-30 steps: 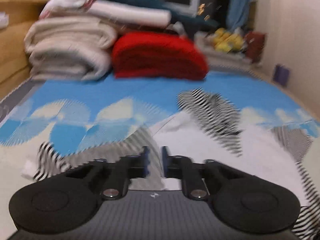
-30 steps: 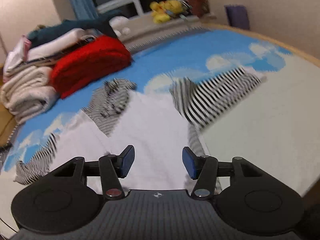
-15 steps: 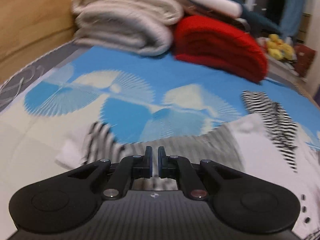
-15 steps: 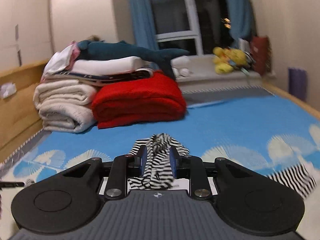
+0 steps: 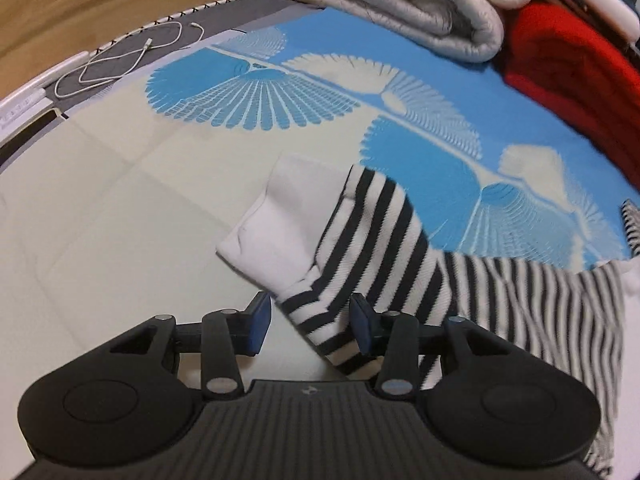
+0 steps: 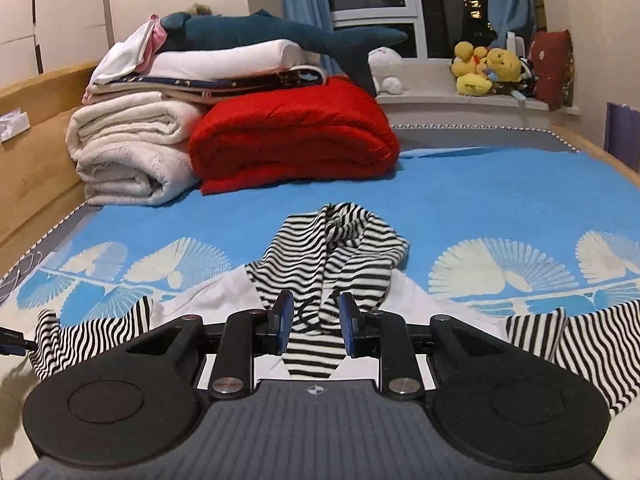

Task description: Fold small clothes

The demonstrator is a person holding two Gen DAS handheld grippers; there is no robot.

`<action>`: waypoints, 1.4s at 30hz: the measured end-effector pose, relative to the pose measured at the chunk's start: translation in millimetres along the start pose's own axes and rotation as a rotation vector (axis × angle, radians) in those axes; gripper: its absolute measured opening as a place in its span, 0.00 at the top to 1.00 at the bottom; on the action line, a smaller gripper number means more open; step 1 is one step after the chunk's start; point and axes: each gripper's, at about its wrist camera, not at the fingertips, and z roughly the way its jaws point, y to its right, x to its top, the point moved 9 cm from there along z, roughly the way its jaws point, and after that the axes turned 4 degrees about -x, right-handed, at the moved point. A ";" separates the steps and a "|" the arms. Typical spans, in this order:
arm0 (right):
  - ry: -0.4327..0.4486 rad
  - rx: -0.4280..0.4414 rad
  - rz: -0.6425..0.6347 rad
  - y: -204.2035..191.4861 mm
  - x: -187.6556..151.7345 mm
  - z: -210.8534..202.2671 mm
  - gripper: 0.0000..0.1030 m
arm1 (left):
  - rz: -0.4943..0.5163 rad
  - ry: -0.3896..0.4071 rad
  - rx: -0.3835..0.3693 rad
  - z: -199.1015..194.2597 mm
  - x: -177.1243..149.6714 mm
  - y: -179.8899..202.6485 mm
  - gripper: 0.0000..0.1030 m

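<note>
- We are holding the left gripper (image 5: pixel 308 324) wide apart, straddling a striped sleeve (image 5: pixel 376 248) of the hooded top without pinching it.
- We are keeping the right gripper (image 6: pixel 314 324) narrowed around the striped neck fabric; whether it grips, we cannot tell.
- We are judging the fold barely begun: sleeves are lying spread at nine and three o'clock.
- The hood (image 6: pixel 340 240) is pointing toward twelve, toward the red blanket (image 6: pixel 292 136).

Red blanket (image 6: pixel 294 136) being stacked beside rolled cream blankets (image 6: pixel 128 152), folded linens (image 6: pixel 216 68) being topped by a plush shark (image 6: pixel 280 36), yellow soft toys (image 6: pixel 484 68) being lined along the windowsill, white cable (image 5: pixel 120 60) being left coiled at the mattress edge.
</note>
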 end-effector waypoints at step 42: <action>-0.033 0.018 0.091 0.3 10.0 12.0 0.75 | 0.378 0.178 -0.419 -204.0 -30.0 328.5 0.54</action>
